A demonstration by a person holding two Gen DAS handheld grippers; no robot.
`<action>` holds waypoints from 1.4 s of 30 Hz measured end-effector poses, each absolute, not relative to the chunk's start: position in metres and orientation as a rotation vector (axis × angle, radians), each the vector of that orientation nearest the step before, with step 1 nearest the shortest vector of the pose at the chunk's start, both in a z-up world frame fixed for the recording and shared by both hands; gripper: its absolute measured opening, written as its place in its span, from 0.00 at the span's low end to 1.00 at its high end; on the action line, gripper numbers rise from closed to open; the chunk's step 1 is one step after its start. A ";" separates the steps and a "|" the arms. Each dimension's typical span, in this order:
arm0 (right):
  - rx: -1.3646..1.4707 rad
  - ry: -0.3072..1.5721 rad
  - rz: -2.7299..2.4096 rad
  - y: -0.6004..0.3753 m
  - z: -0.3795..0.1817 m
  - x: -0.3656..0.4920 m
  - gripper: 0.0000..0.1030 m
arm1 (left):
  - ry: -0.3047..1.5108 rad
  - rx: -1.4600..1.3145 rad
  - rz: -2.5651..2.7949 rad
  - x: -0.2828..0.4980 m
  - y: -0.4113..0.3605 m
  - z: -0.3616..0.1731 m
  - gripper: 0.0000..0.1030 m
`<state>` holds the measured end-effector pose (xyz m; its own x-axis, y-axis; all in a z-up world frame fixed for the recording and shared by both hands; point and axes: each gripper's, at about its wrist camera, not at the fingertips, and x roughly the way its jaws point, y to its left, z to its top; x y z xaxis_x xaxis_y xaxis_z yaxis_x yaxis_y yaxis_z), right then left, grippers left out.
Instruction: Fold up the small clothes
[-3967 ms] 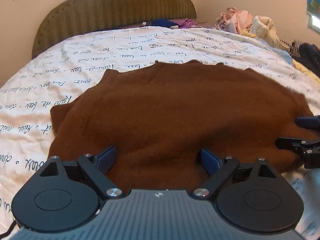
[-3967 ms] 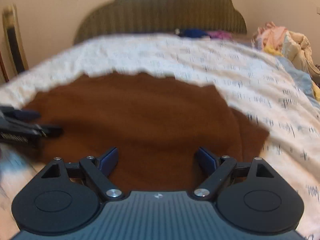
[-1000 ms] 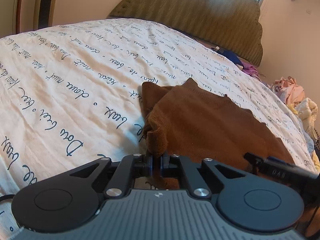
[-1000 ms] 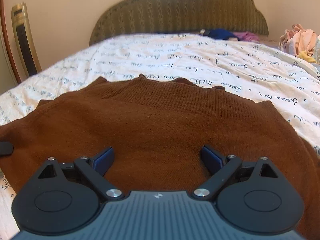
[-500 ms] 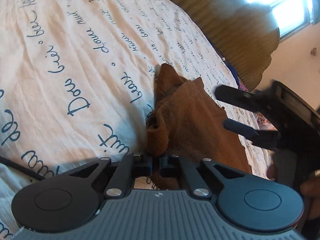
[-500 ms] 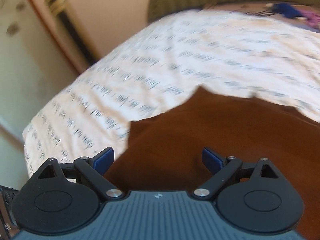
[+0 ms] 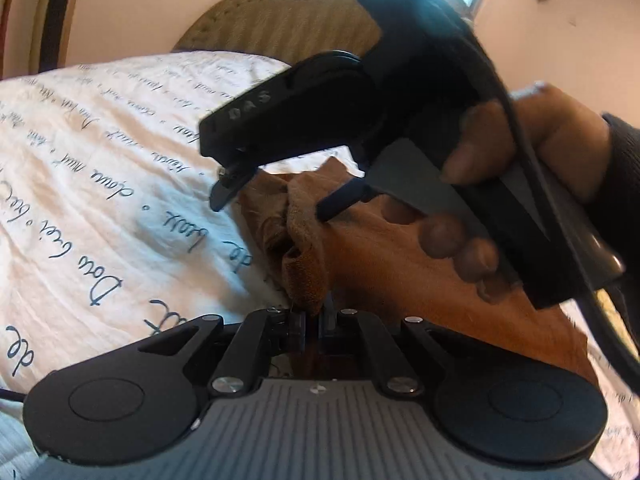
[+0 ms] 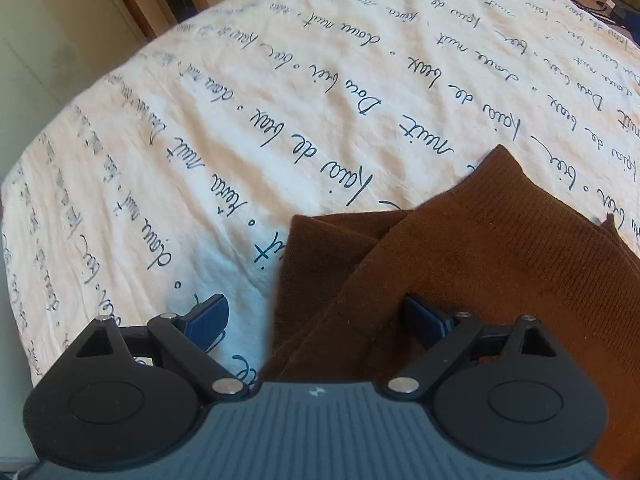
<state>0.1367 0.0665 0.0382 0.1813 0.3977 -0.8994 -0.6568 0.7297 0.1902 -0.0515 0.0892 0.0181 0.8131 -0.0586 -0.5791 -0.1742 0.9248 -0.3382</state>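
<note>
Brown sweater (image 8: 500, 264) flat on bed (image 8: 280, 100), lower right of right-wrist view. Left gripper (image 7: 312, 326) fingers pinched on bunched sweater edge at 6 o'clock. Right gripper (image 8: 316, 320) fingers wide, straddling sweater corner, nothing held. Hand (image 7: 532, 148) grips its handle.

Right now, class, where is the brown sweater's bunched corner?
In the left wrist view the brown sweater lies on the script-printed bedsheet; its bunched corner is clamped in the left gripper at bottom centre, below the open right gripper.
</note>
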 end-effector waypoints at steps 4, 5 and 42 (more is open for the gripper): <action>-0.298 1.164 0.753 0.069 0.035 0.139 0.93 | 0.612 -0.368 0.068 -0.053 0.090 0.018 0.05; -0.306 1.166 0.748 0.071 0.034 0.142 0.93 | 0.612 -0.351 0.067 -0.052 0.086 0.018 0.05; 0.626 1.035 0.522 -0.367 -0.001 0.146 0.12 | 0.612 0.118 -0.362 -0.043 -0.138 0.007 0.05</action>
